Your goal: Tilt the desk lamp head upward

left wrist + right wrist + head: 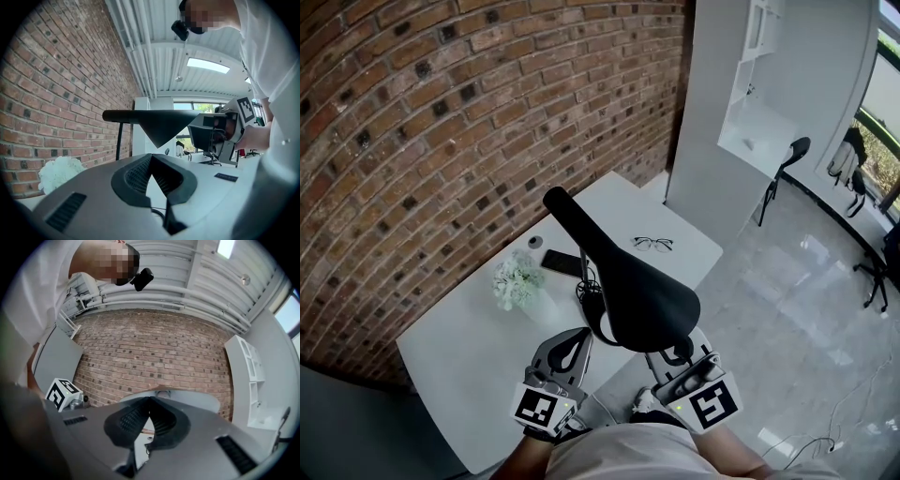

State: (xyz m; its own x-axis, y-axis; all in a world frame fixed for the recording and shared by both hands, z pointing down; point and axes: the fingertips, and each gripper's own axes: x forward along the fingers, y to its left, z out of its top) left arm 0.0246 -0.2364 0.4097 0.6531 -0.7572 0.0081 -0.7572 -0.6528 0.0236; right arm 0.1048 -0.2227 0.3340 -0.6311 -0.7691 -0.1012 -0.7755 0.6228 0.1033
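The black desk lamp head [623, 277] is a long wedge hanging over the white table [459, 375], with its wide end nearest me. Seen side-on in the left gripper view, the lamp head [159, 123] lies about level, on a thin black stem [118, 138]. My left gripper [579, 336] sits just left of and below the wide end, jaws shut on nothing. My right gripper [682, 360] is under the wide end's right side, its tips partly hidden by the head. In its own view the right gripper [150, 400] has its jaws shut and empty, facing the brick wall. The left gripper [151, 157] is likewise shut.
On the table behind the lamp are a white flower bunch [517, 279], a black phone [562, 262], glasses [652, 244] and a small cup [534, 242]. A brick wall [441, 141] runs along the table's far side. Glossy floor [806, 300] lies to the right.
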